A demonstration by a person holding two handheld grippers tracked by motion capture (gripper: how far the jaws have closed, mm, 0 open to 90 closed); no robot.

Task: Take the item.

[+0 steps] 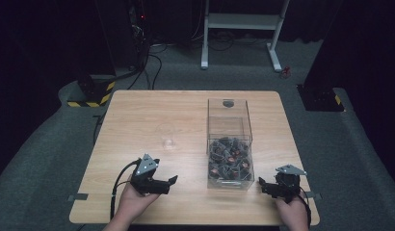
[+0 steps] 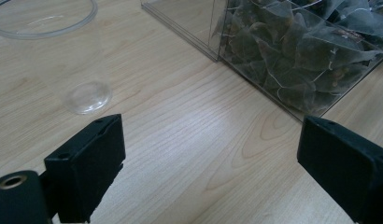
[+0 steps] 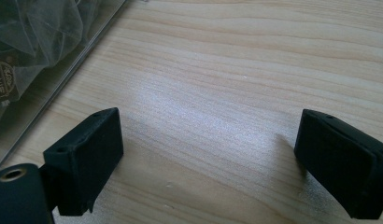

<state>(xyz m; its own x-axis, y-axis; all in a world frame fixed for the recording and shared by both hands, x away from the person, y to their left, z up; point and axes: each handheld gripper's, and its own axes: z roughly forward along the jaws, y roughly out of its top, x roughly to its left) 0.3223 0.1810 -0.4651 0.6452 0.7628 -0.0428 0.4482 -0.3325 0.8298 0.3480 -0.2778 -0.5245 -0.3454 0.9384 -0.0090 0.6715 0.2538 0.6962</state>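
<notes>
The box is a clear, tall, square-sided container standing upright right of centre in the high view, on the wooden table. Its lower part is packed with dark pyramid tea bags of fine mesh, some showing reddish-brown tags; the upper part is empty and see-through. In the left gripper view the box occupies the upper right of the frame, its near corner edge towards the lens, and the tea bags press against the wall, with thin white strings visible across them. A clear cup stands left of the box, near the centre of the high view, well apart from it; in the left gripper view the cup sits at upper left, its rim and round base discernible through the wall. The left gripper lies at lower left of centre in the high view, held in a hand, jaws spread wide and empty, just short of the box. The right gripper lies at lower right, just beside the box's near right corner, jaws likewise spread with nothing between them. In the right gripper view the box wall crosses the upper left corner.
</notes>
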